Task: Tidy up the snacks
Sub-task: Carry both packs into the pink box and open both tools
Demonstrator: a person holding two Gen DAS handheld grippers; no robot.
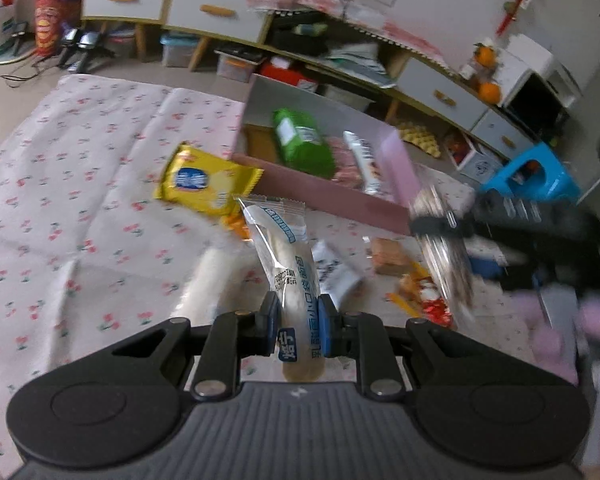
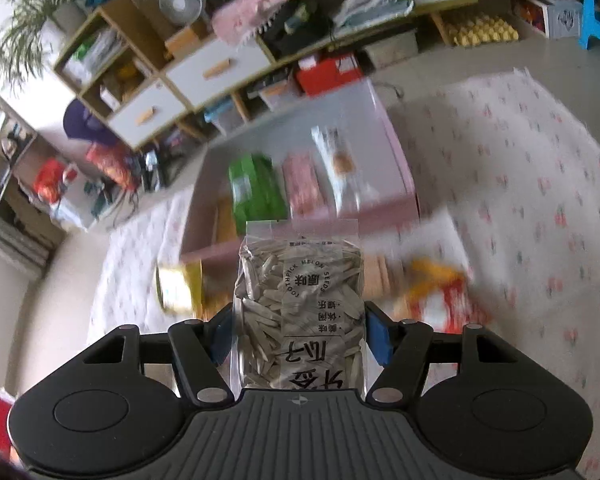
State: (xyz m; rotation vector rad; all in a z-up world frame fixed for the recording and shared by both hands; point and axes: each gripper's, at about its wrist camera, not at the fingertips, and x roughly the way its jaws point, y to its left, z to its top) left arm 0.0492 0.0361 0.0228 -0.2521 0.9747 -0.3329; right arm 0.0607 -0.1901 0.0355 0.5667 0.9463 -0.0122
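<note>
A shallow pink rectangular box (image 1: 332,196) with a pale inside lies on the floral cloth (image 1: 80,168) near its far edge. In it sit a green foil packet (image 1: 304,142), a pink packet (image 2: 302,184) beside that, and a long white-wrapped snack (image 1: 366,160) against the far wall.

The left gripper (image 1: 299,326) is clamped tight on a clear, blue-printed sleeve holding a pale bread stick (image 1: 288,264), which points toward the box. The right gripper (image 2: 300,332) is closed at about half width on a clear bag of pale striped melon seeds (image 2: 300,300) with black lettering, held above the cloth just short of the box's near wall.

On the cloth outside that near wall lie a yellow packet with a blue label (image 1: 204,182), a second pale stick (image 1: 212,280), a small white-and-blue sachet (image 1: 334,272), a tan wrapped cake (image 1: 386,256) and orange-red wrappers (image 1: 420,296). Drawer cabinets (image 1: 172,0) stand behind.
</note>
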